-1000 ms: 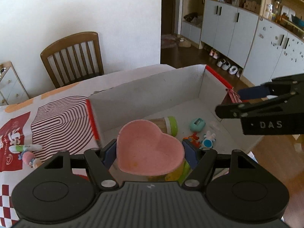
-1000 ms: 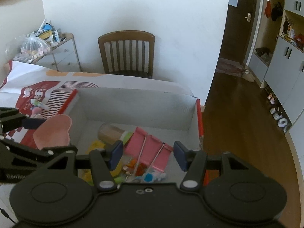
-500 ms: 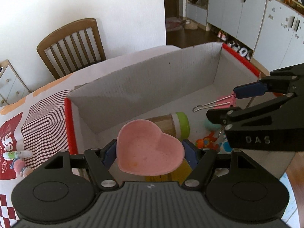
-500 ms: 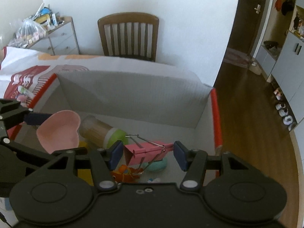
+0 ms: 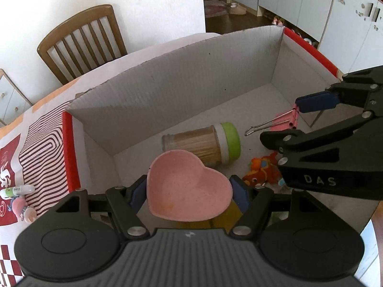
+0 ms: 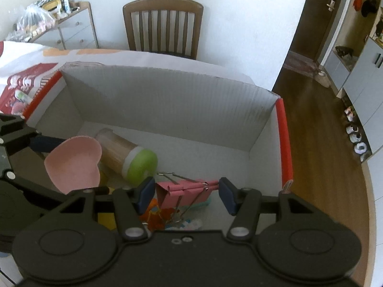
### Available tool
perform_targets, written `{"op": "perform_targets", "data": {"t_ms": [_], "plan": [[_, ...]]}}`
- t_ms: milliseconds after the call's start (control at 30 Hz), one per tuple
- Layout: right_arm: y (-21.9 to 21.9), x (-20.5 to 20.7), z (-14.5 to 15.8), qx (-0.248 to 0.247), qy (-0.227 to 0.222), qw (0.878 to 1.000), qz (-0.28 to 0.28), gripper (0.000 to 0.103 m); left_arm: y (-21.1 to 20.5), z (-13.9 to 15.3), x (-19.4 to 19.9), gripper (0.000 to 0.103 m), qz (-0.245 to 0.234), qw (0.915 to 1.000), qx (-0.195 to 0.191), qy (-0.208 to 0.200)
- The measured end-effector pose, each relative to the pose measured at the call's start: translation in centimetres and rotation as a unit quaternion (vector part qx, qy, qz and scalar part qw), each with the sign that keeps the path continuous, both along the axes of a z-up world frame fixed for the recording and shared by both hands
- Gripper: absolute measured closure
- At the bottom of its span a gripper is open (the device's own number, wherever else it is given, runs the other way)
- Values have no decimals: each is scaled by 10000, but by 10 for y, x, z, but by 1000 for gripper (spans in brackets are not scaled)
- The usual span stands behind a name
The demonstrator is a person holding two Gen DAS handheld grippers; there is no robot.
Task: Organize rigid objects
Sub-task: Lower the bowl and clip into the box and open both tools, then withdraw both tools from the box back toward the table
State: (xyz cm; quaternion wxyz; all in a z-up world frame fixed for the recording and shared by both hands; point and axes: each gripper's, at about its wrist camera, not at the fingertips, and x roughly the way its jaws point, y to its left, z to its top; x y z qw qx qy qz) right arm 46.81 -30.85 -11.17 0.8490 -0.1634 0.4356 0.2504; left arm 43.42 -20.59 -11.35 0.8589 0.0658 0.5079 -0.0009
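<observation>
The left tongs [image 5: 189,191] pinched a pink heart-shaped dish [image 5: 189,191] between their blue pads, holding it level above the near left part of a cardboard box [image 5: 191,76] with red-edged side walls. The box stood on the bench [image 5: 43,148], which carried a red and white patterned cloth.

The right tongs [image 6: 185,193] were over the near right part of the box, and a pink binder clip [image 6: 184,190] sat between their blue pads [image 6: 146,191]. The left pad touched the clip's folded body; on the right side a small gap showed between the clip's hinge end and the pad, so whether the clip was firmly gripped could not be told. Its wire handles pointed toward the box's middle.

On the box floor a clear jar of toothpicks with a green lid [image 5: 203,143] lay on its side near the middle, just beyond the dish. An orange toy [image 5: 261,169] lay near the front wall, under the right tongs. A small tube [image 5: 16,190] and a pink trinket [image 5: 20,209] lay on the cloth outside the box's left wall.
</observation>
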Motion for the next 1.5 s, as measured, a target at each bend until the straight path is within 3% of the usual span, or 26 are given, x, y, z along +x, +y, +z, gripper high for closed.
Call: {"op": "perform_targets", "data": {"t_ms": [533, 967, 1500], "plan": [[-1, -9, 12, 115, -3, 9999, -24, 42, -2, 13, -17, 30, 70, 9998, -51, -190], [-13, -41, 45, 436, -224, 9988, 13, 39, 3, 51, -57, 30, 277, 9970, -148, -712], [-4, -89, 83, 853, -452, 9952, 179, 26, 43, 93, -115, 30, 530, 9900, -448, -1226]]}}
